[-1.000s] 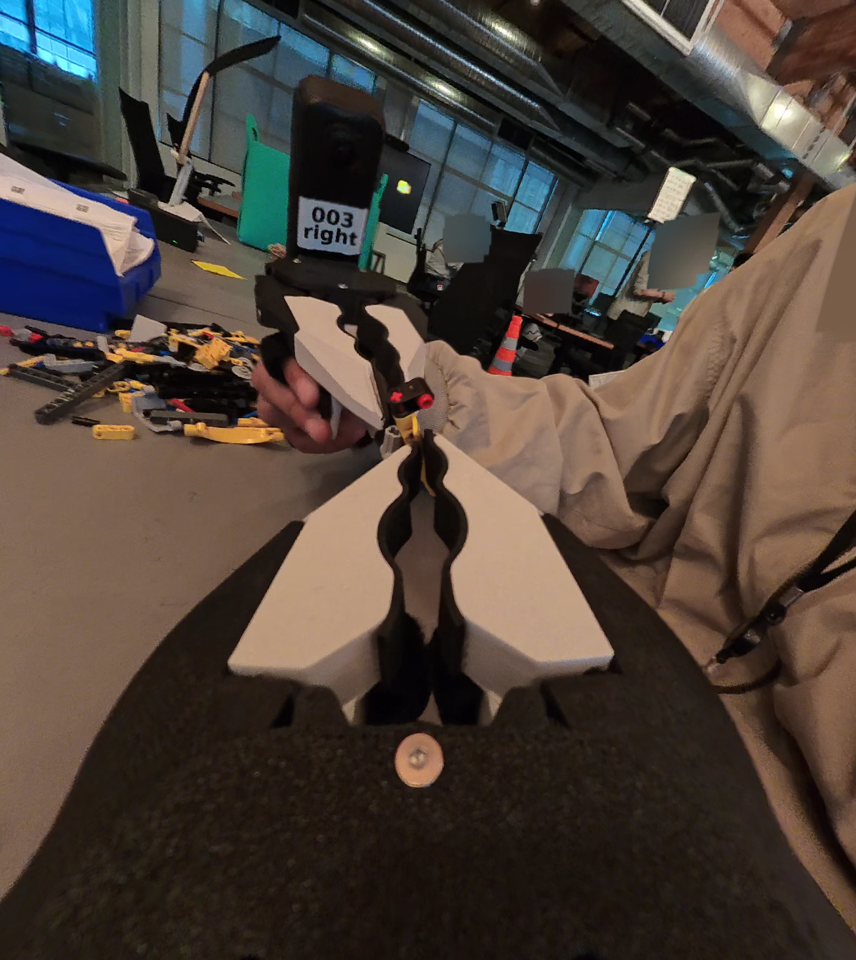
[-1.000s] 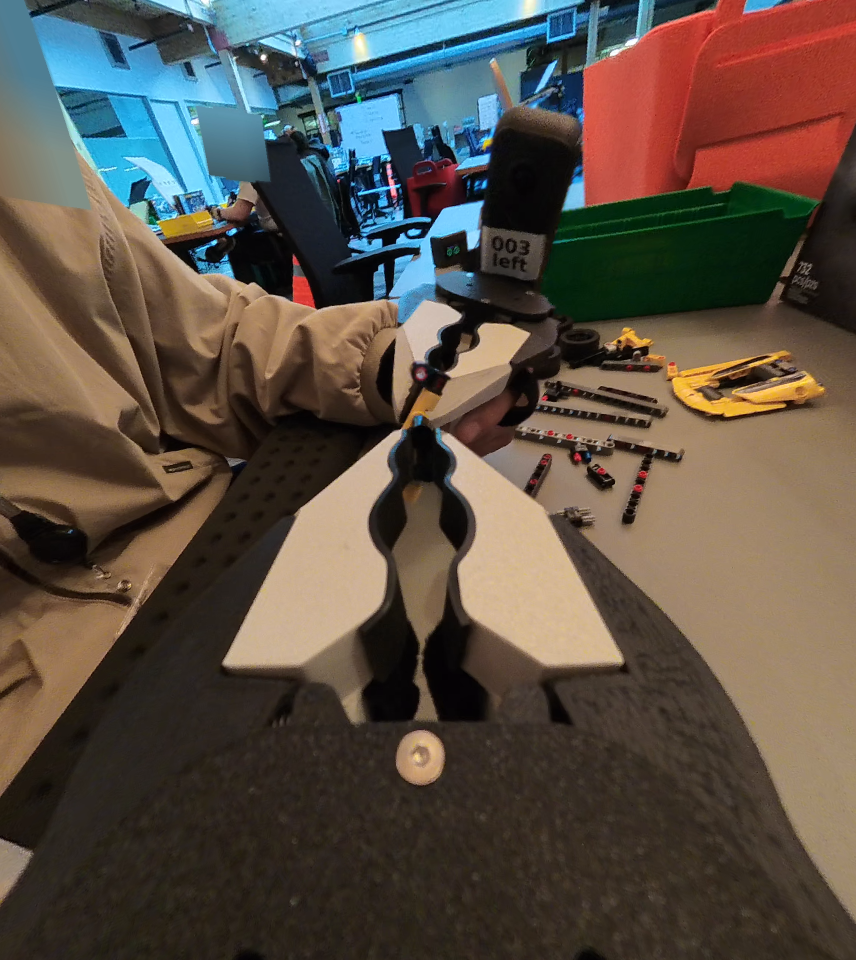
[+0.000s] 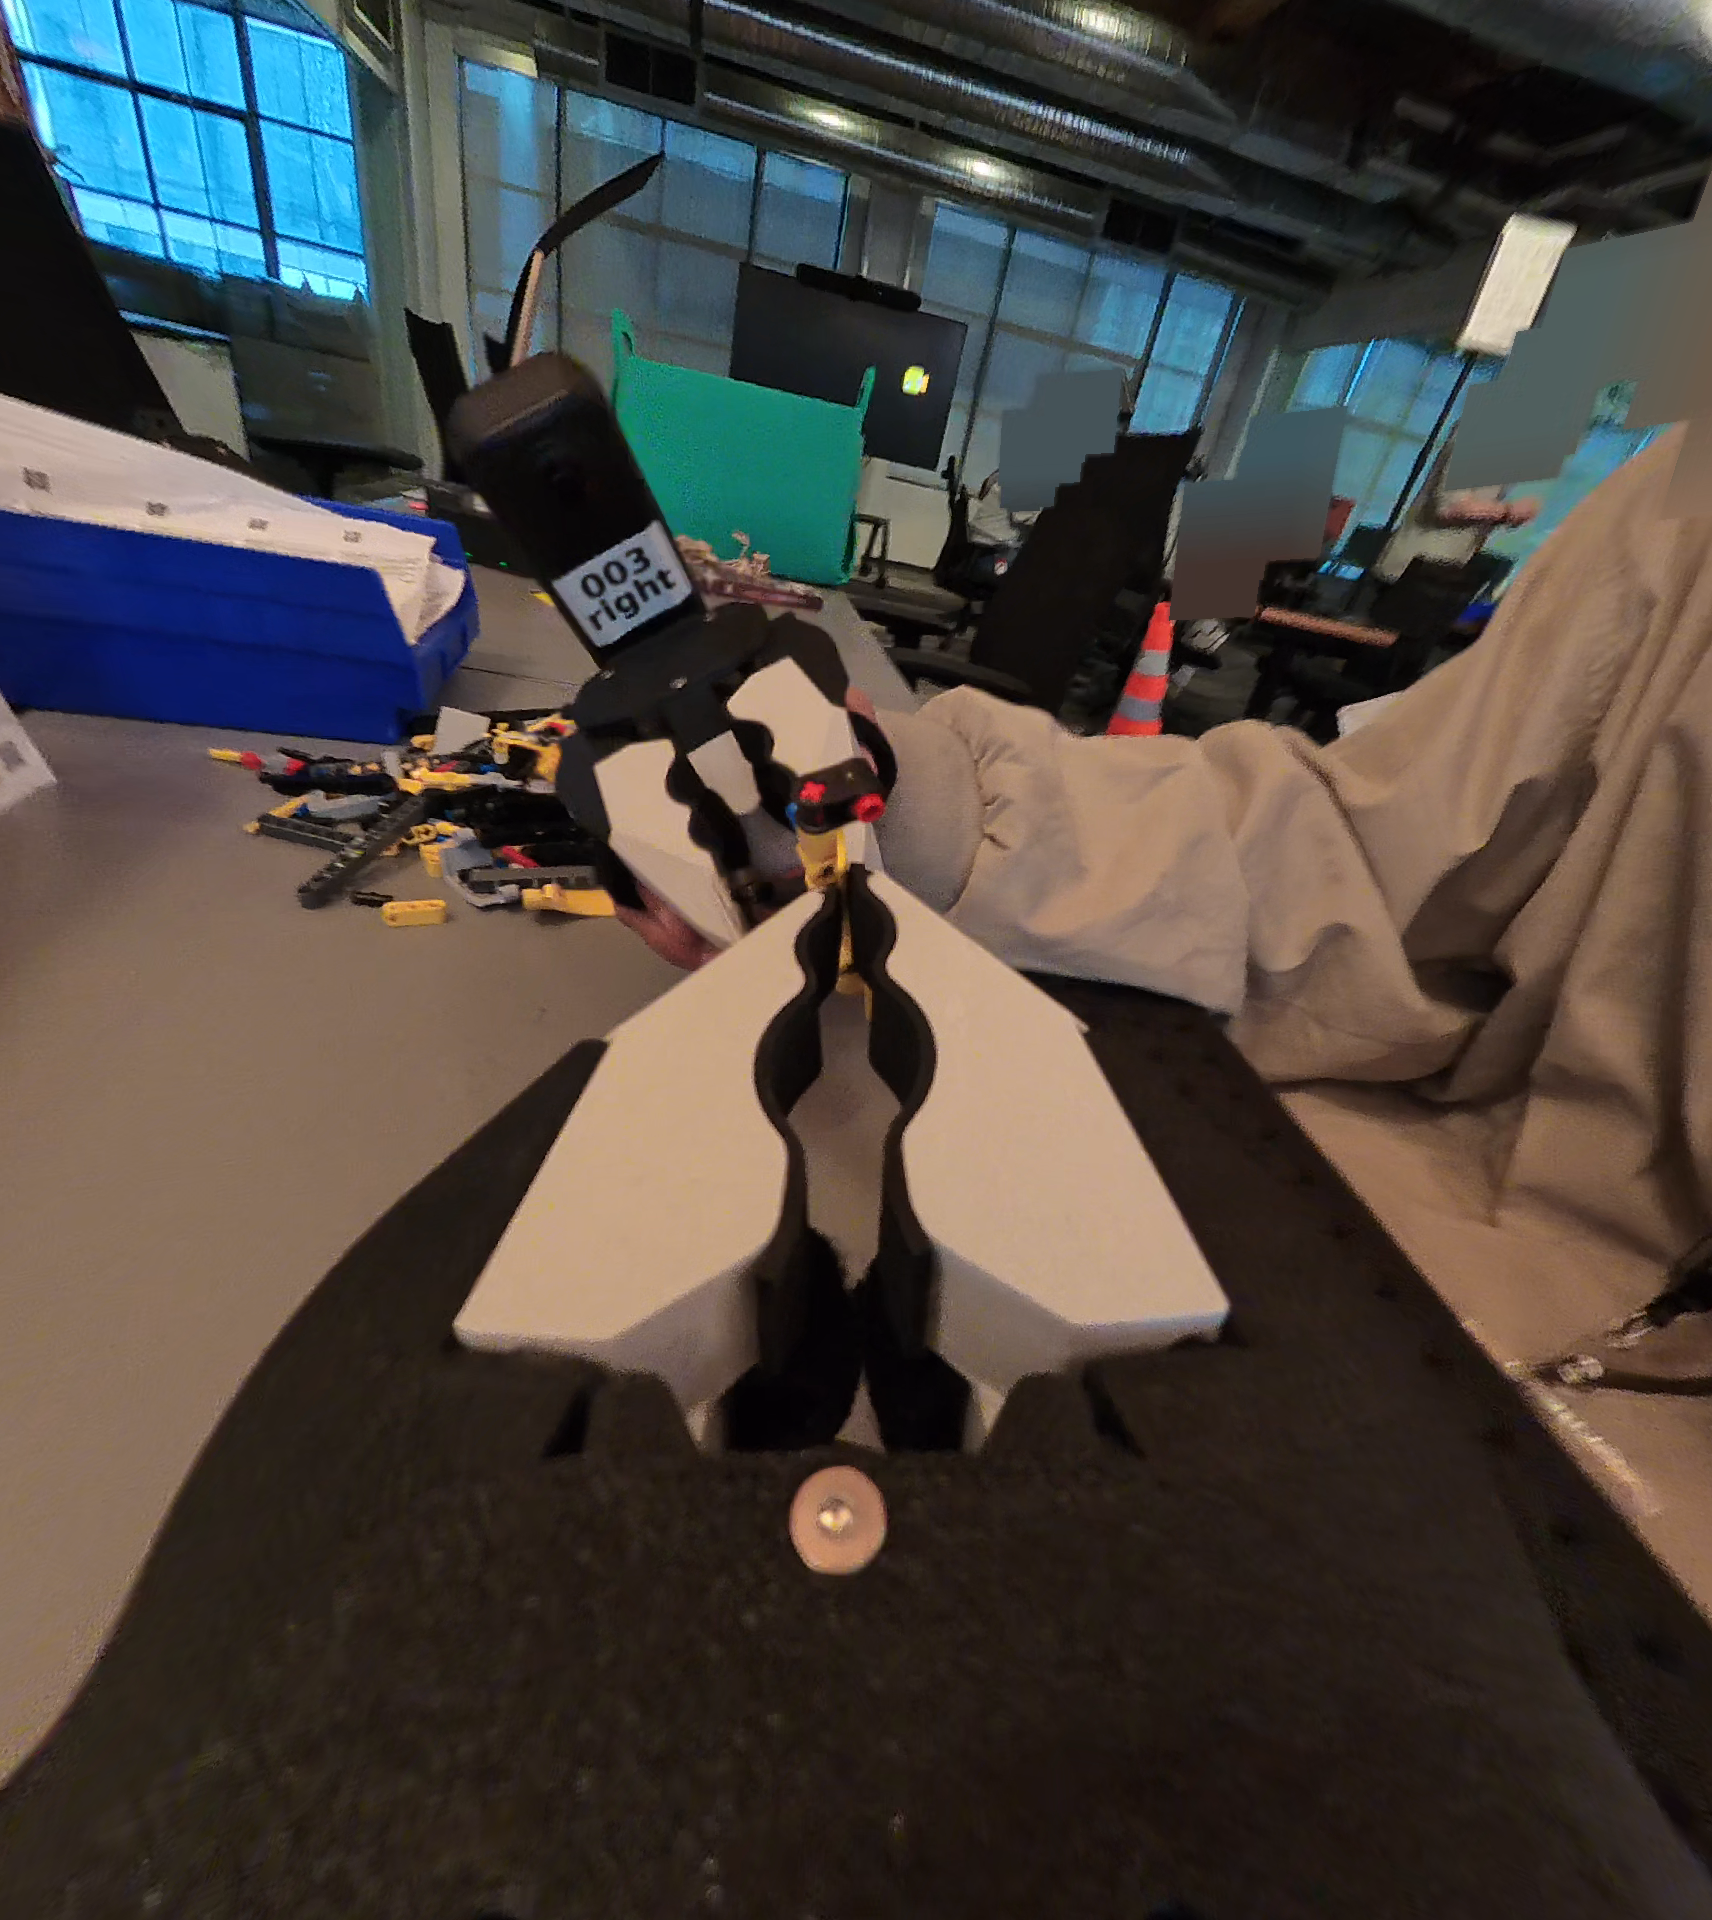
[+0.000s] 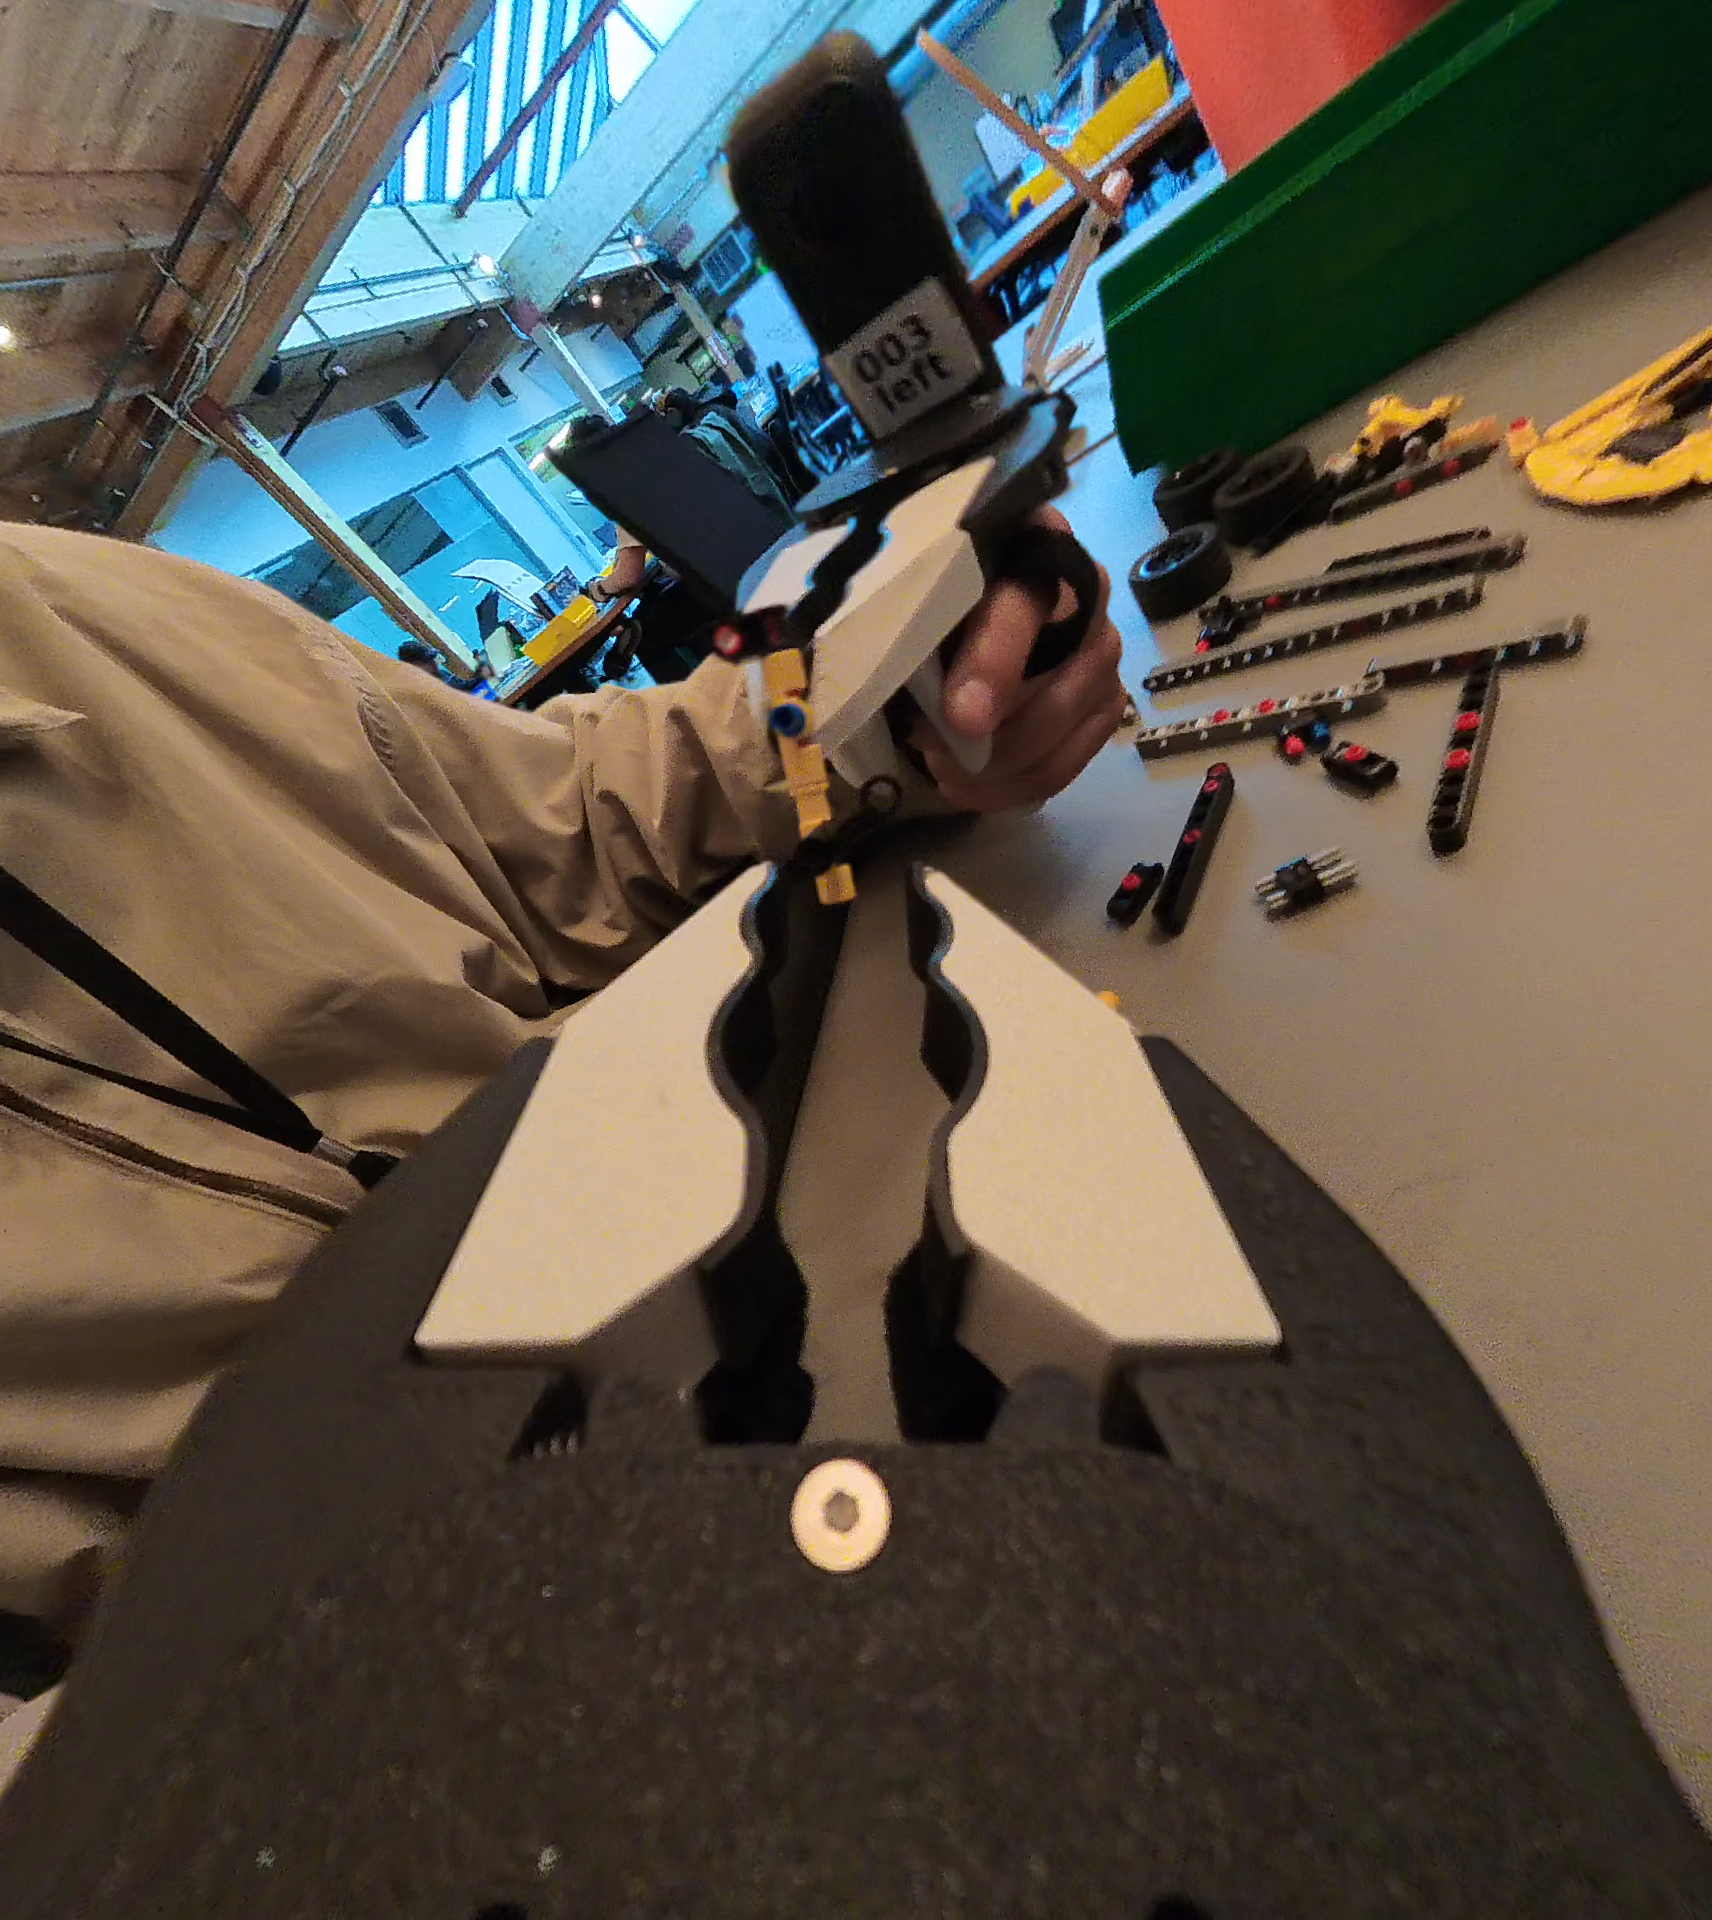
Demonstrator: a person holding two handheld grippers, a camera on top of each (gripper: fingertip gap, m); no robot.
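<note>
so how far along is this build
Looks done: a yellow shell and pinned black beams lie assembled on the table. In hand: left tongs pinch a small yellow-and-black assembly, right tongs open beside it. Remaining: a loose parts pile.

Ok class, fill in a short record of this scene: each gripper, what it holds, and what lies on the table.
Left gripper: shut on a yellow brick piece with red pins
Right gripper: open, tips on either side of the piece's end
Table, one side: brick pile, blue bin
Table, other side: black beams, wheels, green bin
</note>
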